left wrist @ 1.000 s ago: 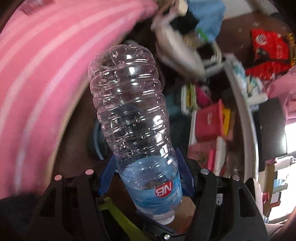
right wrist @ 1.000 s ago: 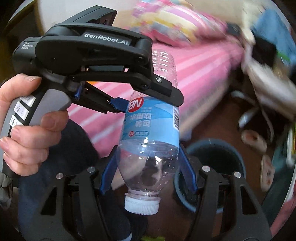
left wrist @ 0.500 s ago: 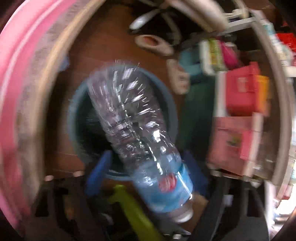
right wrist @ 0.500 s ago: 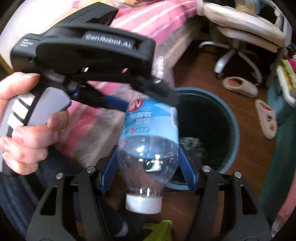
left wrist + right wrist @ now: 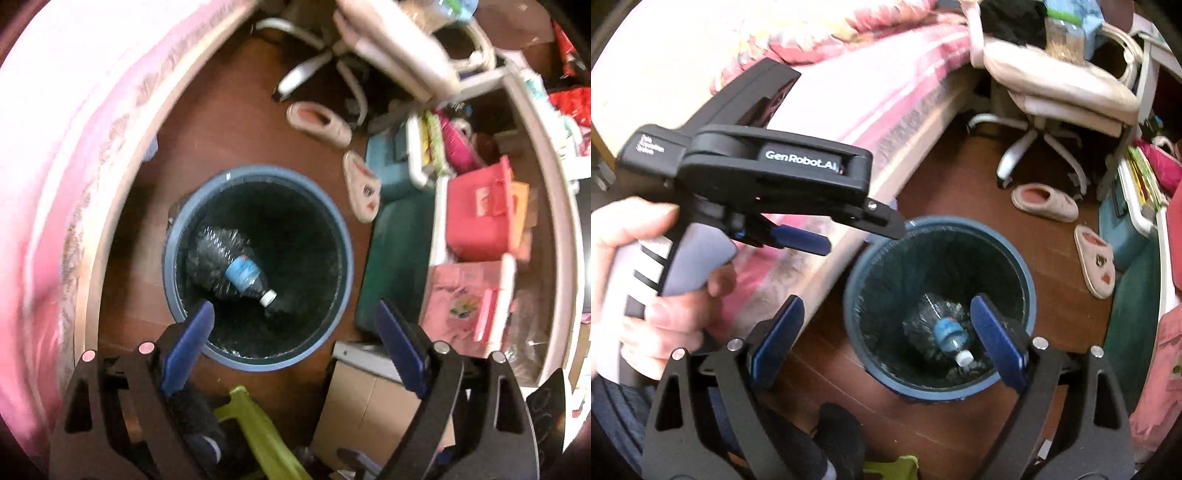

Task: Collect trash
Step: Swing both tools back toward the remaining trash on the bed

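A clear plastic bottle (image 5: 229, 266) with a blue label and white cap lies tilted inside the round blue trash bin (image 5: 258, 171), which has a dark liner. My left gripper (image 5: 294, 308) hangs open above the bin's near rim, empty. In the right wrist view the same bottle (image 5: 942, 332) rests at the bottom of the bin (image 5: 1030, 288). My right gripper (image 5: 886, 301) hovers over the bin's left side, its jaws still opening with nothing between them. A hand holds the left gripper (image 5: 862, 240) just above the bin's far rim.
A pink bed (image 5: 55, 184) runs along the left. Two slippers (image 5: 321, 123) and an office chair (image 5: 1052, 85) stand beyond the bin. A cardboard box (image 5: 373, 406), a teal case (image 5: 399, 240) and cluttered shelves (image 5: 480, 221) are on the right. A lime-green object (image 5: 258, 435) is near my feet.
Both grippers widened and let go of the bottle, which dropped into the bin. Both views swung down and forward over the bin.
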A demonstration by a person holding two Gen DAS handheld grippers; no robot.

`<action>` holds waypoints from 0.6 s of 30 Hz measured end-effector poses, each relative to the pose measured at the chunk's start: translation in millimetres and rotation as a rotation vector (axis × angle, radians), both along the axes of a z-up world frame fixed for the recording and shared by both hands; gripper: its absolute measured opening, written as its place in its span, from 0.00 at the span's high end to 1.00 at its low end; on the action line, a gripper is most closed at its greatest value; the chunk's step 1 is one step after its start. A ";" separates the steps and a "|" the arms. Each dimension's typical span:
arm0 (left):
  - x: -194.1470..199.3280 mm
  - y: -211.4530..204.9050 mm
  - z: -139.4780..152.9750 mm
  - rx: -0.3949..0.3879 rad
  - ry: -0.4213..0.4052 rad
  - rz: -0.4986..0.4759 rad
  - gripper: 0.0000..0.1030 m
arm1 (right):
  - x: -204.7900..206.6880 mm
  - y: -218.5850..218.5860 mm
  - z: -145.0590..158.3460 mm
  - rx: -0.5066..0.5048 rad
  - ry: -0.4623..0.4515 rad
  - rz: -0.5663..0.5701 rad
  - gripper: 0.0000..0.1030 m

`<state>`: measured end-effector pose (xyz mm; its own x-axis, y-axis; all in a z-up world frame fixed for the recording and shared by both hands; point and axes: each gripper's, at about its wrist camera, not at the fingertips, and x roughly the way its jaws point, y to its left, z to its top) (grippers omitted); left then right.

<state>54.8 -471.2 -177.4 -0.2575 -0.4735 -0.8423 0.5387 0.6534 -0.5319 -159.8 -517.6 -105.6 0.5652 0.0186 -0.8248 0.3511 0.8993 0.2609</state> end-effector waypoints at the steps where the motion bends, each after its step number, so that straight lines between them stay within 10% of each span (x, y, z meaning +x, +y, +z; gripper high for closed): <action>1: 1.0 8.4 10.3 -0.023 -0.016 0.022 0.17 | 0.8 3.5 8.2 -0.010 -0.023 0.012 0.12; 11: 26.6 159.0 123.9 -0.311 -0.182 0.367 0.14 | 28.1 74.2 103.9 -0.080 -0.221 0.182 0.11; 18: 39.5 285.7 176.5 -0.352 -0.324 0.544 0.12 | 77.5 136.7 158.7 -0.050 -0.338 0.292 0.08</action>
